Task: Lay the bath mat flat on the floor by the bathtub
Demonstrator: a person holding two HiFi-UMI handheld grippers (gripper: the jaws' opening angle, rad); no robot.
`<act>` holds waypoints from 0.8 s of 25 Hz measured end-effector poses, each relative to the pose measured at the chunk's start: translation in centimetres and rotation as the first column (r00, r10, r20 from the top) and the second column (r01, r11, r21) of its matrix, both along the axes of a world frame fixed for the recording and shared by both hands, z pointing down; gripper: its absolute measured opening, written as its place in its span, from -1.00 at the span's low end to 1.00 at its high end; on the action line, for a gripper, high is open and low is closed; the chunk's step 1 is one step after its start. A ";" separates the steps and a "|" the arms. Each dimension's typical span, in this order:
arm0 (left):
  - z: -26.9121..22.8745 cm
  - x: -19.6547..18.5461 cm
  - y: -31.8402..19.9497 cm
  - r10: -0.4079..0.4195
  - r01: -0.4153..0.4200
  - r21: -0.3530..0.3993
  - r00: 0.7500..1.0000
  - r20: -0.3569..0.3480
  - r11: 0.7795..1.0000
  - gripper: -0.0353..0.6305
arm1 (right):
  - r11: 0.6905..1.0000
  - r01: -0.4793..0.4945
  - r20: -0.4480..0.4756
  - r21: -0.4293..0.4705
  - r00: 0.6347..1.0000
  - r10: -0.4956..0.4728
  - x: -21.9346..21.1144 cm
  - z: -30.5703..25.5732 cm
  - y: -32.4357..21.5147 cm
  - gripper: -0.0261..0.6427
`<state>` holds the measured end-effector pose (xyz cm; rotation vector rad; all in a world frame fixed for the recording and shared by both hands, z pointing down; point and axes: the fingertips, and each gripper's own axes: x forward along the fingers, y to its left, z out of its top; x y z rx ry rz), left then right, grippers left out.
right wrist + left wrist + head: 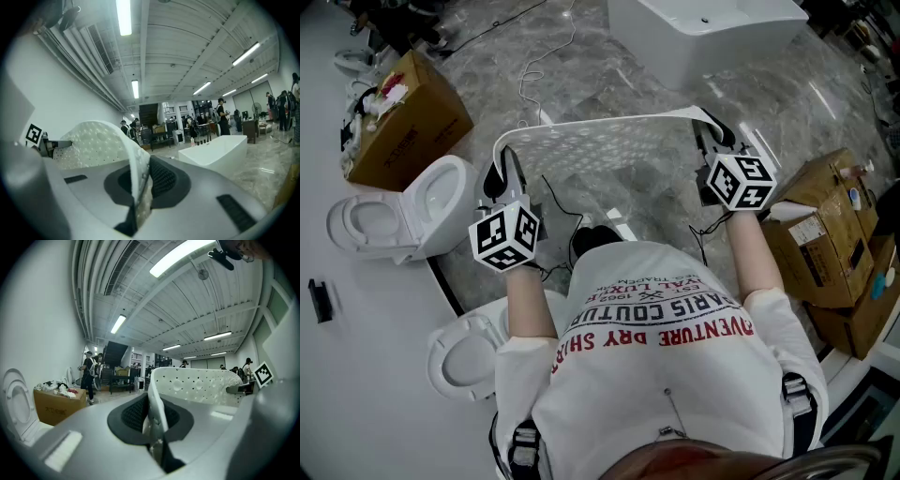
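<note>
Nearest to the camera is the person's white shirt [675, 366] with printed letters, and both bare forearms reach forward from it. Under everything lies the grey marble floor [609, 56]. At the far side of it stands the white bathtub [703, 33], also seen in the right gripper view [218, 150].

The bath mat [600, 155] is not on the floor. It hangs in the air, stretched between the two grippers, on the person's side of the bathtub and apart from it. It is white and half transparent, with many small holes and round cups, and the floor pattern shows through it.

One toilet [403, 211] with its lid open stands at the left, and a second toilet [469, 352] is close to the person's left side. A brown cardboard box [408, 117] stands at the far left, and more boxes [834, 253] at the right.

The left gripper [502, 173] is closed on the left end of the mat's upper edge; its own view shows the jaws [152, 416] pressed together with the mat [197, 385] rising from between them. The right gripper [714, 136] is closed on the right end in the same way [139, 183], and the mat [93, 140] curves away to the left of it.
</note>
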<state>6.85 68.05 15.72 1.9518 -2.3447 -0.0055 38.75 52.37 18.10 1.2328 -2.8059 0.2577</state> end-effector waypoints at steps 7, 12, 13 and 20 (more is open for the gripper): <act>-0.1 0.4 -0.4 -0.008 0.008 0.001 1.000 -0.006 1.000 -0.84 | 1.000 0.001 0.009 -0.015 1.000 -0.001 0.7 0.4 -0.2 -0.88; -0.1 1.1 -1.1 -0.004 0.004 -0.007 1.000 -0.003 1.000 -0.84 | 1.000 -0.003 0.013 -0.024 1.000 0.003 1.2 0.6 -0.8 -0.88; 0.0 1.2 -1.3 -0.004 0.004 -0.011 1.000 -0.003 1.000 -0.84 | 1.000 -0.004 0.011 -0.025 1.000 0.005 1.3 0.7 -1.0 -0.88; 1.6 1.9 -2.7 0.003 -0.004 -0.064 1.000 -0.020 0.998 -0.84 | 0.998 0.000 0.015 -0.066 1.000 0.001 2.0 2.6 -2.2 -0.88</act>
